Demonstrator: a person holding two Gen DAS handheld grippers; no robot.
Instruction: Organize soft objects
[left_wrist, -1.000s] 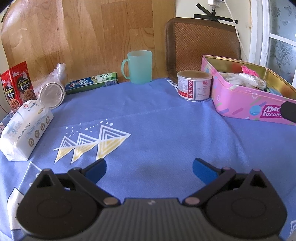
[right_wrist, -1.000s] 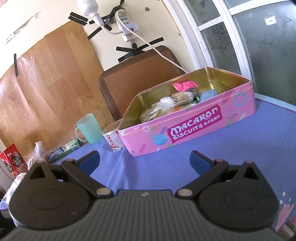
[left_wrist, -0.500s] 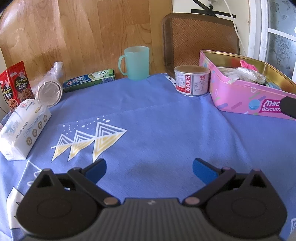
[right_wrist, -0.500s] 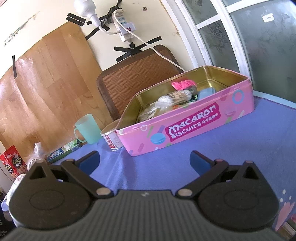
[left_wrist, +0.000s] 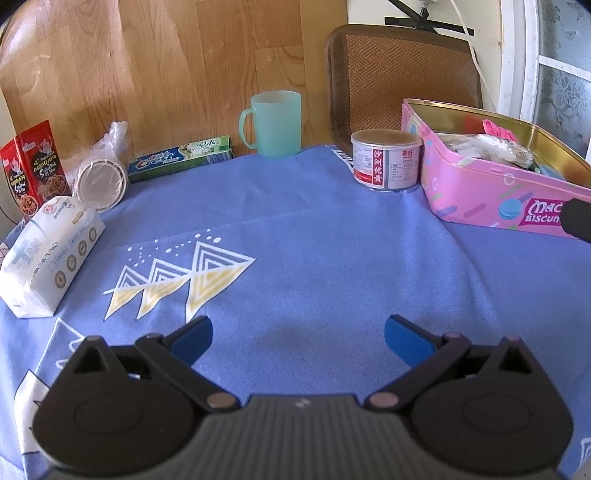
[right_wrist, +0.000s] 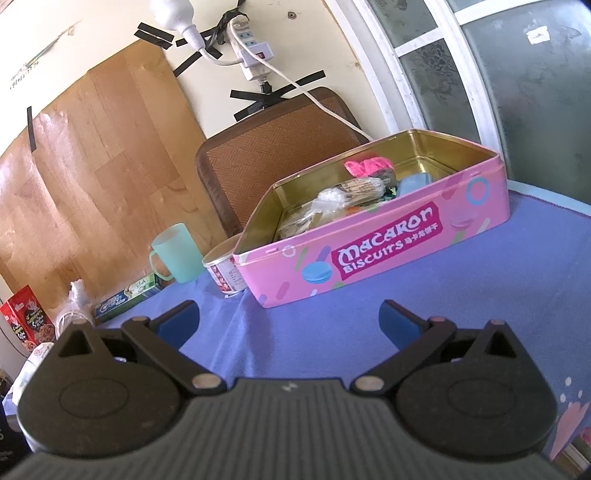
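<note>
An open pink Macaron Biscuits tin (left_wrist: 476, 195) (right_wrist: 388, 247) stands at the table's right. Inside lie soft items: a pink knitted piece (right_wrist: 367, 165), clear plastic packets (right_wrist: 332, 199) and a pale blue piece (right_wrist: 413, 183). A white tissue pack (left_wrist: 48, 254) lies at the far left of the blue tablecloth (left_wrist: 314, 258). My left gripper (left_wrist: 298, 338) hangs open over bare cloth, holding nothing. My right gripper (right_wrist: 288, 321) is open and holds nothing, just in front of the tin's long side.
Along the back edge stand a red snack box (left_wrist: 31, 166), a bagged roll of cups (left_wrist: 101, 177), a toothpaste box (left_wrist: 181, 160), a mint mug (left_wrist: 275, 123) and a small tin can (left_wrist: 386, 158). A woven chair back (left_wrist: 402, 77) is behind the table.
The left wrist view has drawn back and lifted slightly. In the right wrist view the tin has slid a little left and down. Both grippers stay open.
</note>
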